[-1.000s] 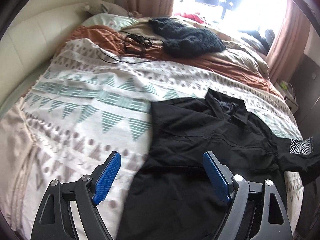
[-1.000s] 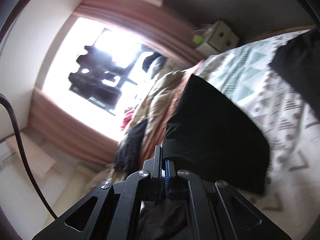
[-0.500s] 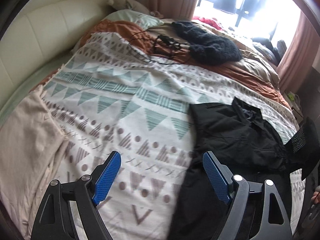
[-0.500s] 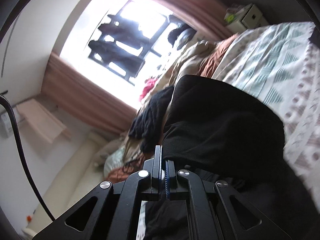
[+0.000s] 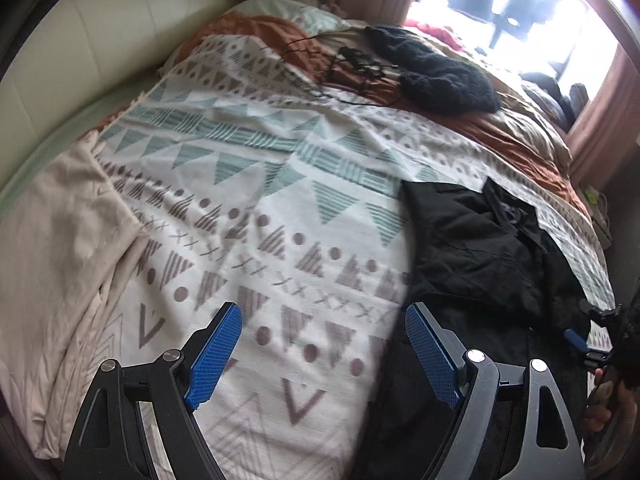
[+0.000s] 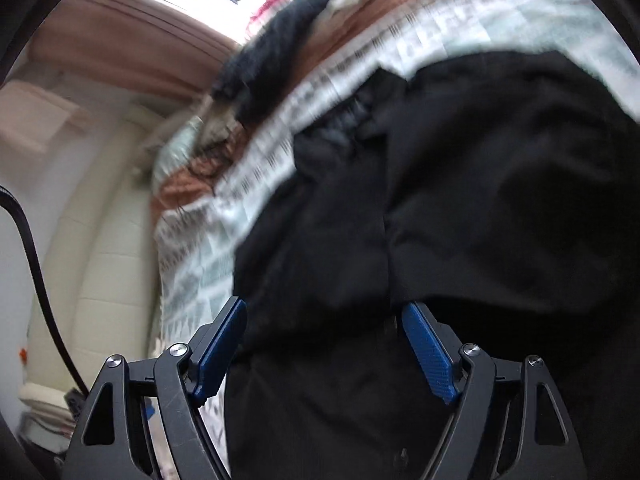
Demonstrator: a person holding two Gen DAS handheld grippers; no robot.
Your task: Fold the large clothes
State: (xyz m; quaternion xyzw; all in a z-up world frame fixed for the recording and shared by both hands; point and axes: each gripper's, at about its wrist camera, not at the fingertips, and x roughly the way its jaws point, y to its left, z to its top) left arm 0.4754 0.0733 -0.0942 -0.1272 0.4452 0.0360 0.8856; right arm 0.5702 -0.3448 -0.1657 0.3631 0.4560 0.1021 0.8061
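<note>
Hovering over the bedspread point(image 5: 280, 184), the left claw point(image 5: 324, 354) gapes wide and holds nothing; the right claw point(image 6: 324, 348) is likewise spread, empty, black shirt point(image 6: 460, 200) between and beyond its pads; that shirt point(image 5: 480, 256) lies at three o'clock on the bedspread; a dark knit point(image 5: 436, 76) sits toward one o'clock.

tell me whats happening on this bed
A person is folding a black shirt laid on the patterned blanket. The right hand-held gripper is open just over the shirt, gripping nothing. The left hand-held gripper is open too, above the blanket beside the shirt's edge.
</note>
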